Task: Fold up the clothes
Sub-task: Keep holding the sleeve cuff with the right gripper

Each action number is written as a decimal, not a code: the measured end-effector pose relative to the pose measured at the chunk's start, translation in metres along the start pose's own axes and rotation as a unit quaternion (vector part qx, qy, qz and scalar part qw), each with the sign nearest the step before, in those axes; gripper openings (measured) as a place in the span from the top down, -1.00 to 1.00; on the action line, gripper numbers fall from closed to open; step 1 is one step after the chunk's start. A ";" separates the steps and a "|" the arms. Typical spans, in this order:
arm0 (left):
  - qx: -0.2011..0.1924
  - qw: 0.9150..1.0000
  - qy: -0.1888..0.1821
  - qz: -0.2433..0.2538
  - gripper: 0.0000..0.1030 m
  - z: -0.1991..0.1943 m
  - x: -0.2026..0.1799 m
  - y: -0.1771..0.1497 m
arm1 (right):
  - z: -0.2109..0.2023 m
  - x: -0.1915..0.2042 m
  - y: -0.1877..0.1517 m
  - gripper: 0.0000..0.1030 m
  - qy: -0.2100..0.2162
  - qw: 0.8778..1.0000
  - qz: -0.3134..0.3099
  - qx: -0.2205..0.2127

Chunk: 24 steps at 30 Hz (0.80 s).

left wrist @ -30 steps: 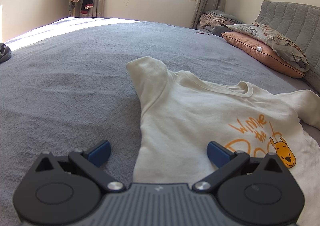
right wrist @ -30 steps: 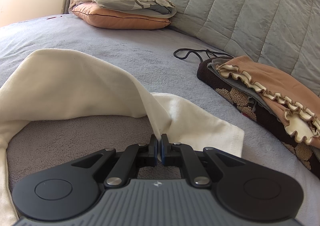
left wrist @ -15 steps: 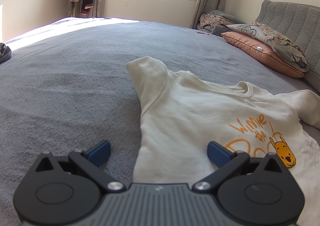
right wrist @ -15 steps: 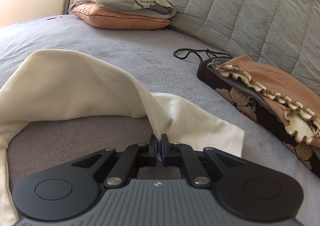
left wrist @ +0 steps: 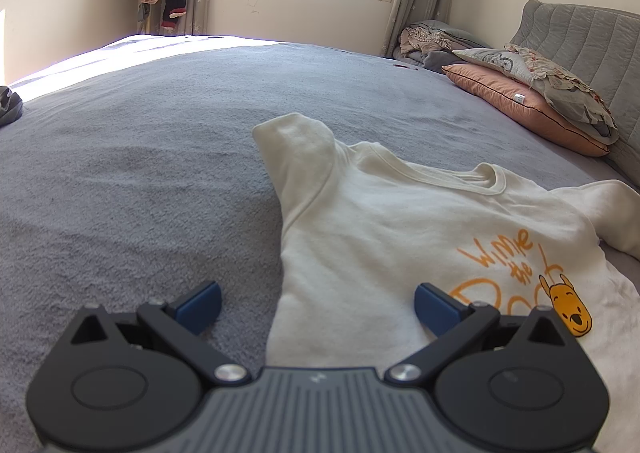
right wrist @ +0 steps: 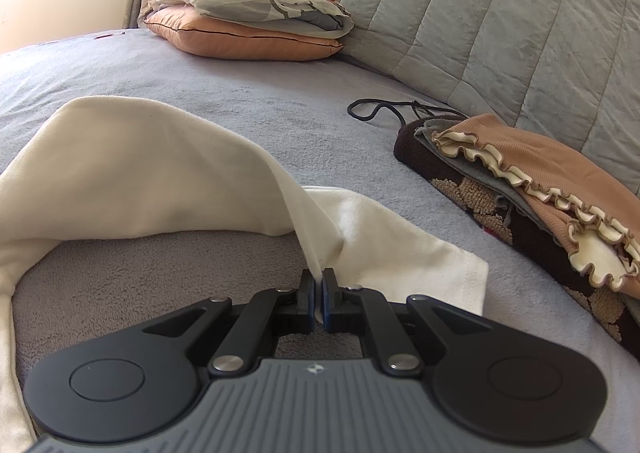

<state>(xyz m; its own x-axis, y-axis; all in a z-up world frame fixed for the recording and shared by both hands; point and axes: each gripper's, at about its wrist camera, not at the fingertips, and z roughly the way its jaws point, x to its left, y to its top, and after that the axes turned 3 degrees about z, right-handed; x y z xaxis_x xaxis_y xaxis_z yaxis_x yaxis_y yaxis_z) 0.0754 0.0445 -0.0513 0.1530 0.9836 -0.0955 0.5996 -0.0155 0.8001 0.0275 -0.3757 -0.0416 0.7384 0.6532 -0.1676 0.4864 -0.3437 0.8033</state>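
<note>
Garment: one cream sweatshirt (left wrist: 360, 237) with an orange bear print, lying front-up on the grey bed (left wrist: 140, 141), neckline away from the camera.
Long axis: runs from the hem nearest the grippers toward the collar, roughly straight ahead in the left wrist view.
Left gripper (left wrist: 318, 309): jaws wide apart and empty, one blue pad over bare bed, the other over the sweatshirt's body; the garment's left side edge passes between them.
Right gripper (right wrist: 319, 295): pinched tight on a fold of the cream fabric (right wrist: 132, 169), lifting it so the sleeve arches off the bed.
Key relation: the lifted part hangs up and to the left of the right gripper; the flat body lies on that same side, so the fold would likely carry inward across the chest.
Nearer hand: the right one already has the cloth; the left is free.
Sleeves counted: two, one spread out flat, one raised.
Other clothes: one folded pile (right wrist: 532, 189) beside the headboard.
Pillows: two, stacked (right wrist: 248, 29).
</note>
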 end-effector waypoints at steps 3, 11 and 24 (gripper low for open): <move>0.000 1.000 0.000 0.000 -1.00 0.000 0.000 0.000 | 0.000 0.001 -0.001 0.91 -0.001 1.000 -0.002 -0.001; 0.000 1.000 0.000 0.000 -1.00 0.000 0.000 0.000 | 0.000 0.004 -0.003 0.90 -0.006 1.000 -0.009 -0.006; 0.000 1.000 0.000 0.000 -1.00 0.000 0.000 0.000 | 0.000 0.007 -0.005 0.89 -0.013 1.000 -0.018 -0.011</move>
<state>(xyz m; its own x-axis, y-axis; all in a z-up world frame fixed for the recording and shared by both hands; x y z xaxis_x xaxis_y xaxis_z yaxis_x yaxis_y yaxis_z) 0.0753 0.0444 -0.0513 0.1528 0.9836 -0.0955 0.5996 -0.0154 0.8001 0.0305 -0.3691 -0.0470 0.7325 0.6468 -0.2123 0.5029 -0.3040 0.8091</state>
